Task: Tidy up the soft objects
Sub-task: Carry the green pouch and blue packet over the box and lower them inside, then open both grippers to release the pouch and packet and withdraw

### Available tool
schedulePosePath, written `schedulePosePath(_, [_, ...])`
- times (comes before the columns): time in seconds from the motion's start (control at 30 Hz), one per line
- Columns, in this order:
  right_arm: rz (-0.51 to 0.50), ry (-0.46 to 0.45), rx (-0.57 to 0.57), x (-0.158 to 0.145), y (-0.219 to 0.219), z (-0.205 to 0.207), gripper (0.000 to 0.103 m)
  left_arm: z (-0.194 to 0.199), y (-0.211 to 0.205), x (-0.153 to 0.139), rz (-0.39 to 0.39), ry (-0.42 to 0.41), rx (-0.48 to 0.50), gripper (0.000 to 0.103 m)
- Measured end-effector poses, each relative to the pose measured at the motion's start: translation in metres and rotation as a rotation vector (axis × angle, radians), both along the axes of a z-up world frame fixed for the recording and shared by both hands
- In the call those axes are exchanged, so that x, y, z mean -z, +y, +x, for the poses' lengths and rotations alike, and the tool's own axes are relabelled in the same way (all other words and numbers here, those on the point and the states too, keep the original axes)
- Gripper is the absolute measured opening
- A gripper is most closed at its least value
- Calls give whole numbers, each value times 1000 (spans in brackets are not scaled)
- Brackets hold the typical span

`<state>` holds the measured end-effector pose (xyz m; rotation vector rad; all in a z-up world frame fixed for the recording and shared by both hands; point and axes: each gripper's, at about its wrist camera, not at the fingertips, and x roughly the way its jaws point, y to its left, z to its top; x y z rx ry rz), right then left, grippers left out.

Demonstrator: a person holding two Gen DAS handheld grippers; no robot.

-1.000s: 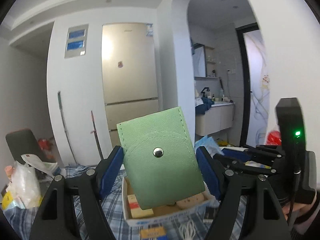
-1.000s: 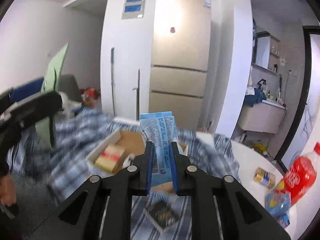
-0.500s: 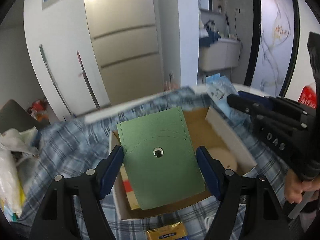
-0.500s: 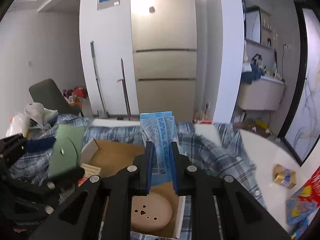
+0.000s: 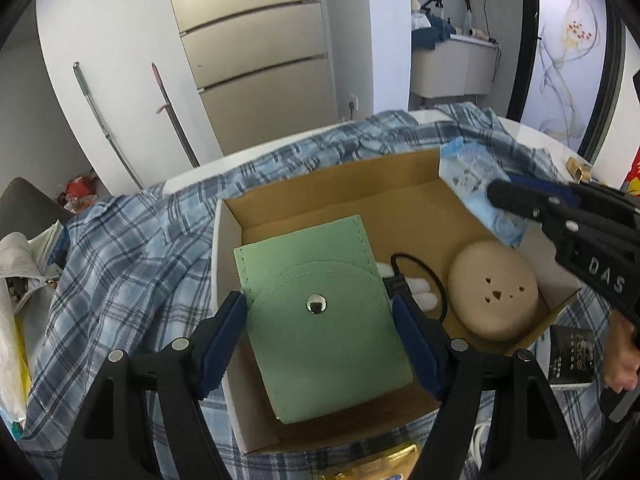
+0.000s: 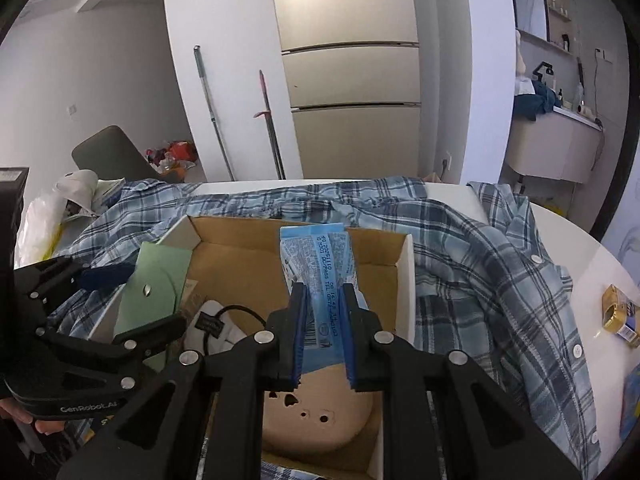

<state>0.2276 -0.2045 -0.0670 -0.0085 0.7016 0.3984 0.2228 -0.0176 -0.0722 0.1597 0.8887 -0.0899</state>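
While pouch [image 5: 320,312] overhangs box [image 5: 228,240] wall, box centre bare.

Both grippers are showing the same build: matte black plastic linkage arms with round silver rivets at the joints, ending in blue ribbed pads. The left gripper [image 5: 320,332] is carrying its pads [image 5: 224,340] on angled black fingers, two rivets gleaming on each side. The right gripper [image 6: 322,334] is showing narrower blue pads [image 6: 298,336] with fine ridges. Seen from the other camera, its black side is bearing white raised letters "DAS", while the left gripper's flank is displaying "GenRobot.AI" in pale print. A person's hand [image 5: 622,356] is wrapping the right handle.
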Motion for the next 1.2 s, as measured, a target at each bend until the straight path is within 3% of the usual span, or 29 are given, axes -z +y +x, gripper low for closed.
schedulePosePath(0.13, [-10,13,18,4,-2,5,15,-2,-1,4,12,10,0,79])
schedulePosePath(0.2, [-13,23,25,8,-2,8,15,-4,-4,3,12,3,10,87])
schedulePosePath(0.33, [-24,36,23,14,-2,15,15,-8,-8,-4,19,-43,15,87])
schedulePosePath(0.57, [-30,68,45,21,-5,24,16,-27,-12,-27,16,-208,14,88])
schedulePosePath(0.67, [-46,69,61,20,-5,23,33,-39,-15,-41,5,-286,24,88])
schedulePosePath(0.7, [-38,71,60,19,-6,22,48,-43,-16,-46,-6,-308,27,88])
schedulePosePath(0.73, [-16,68,52,16,-8,20,53,-47,-16,-51,-17,-330,28,88])
schedulePosePath(0.97, [29,-19,50,-23,-16,-5,55,-72,-13,-94,-79,-461,3,88])
schedulePosePath(1.2, [100,-120,40,-77,-34,-55,59,-117,-12,-132,-115,-567,-9,88])
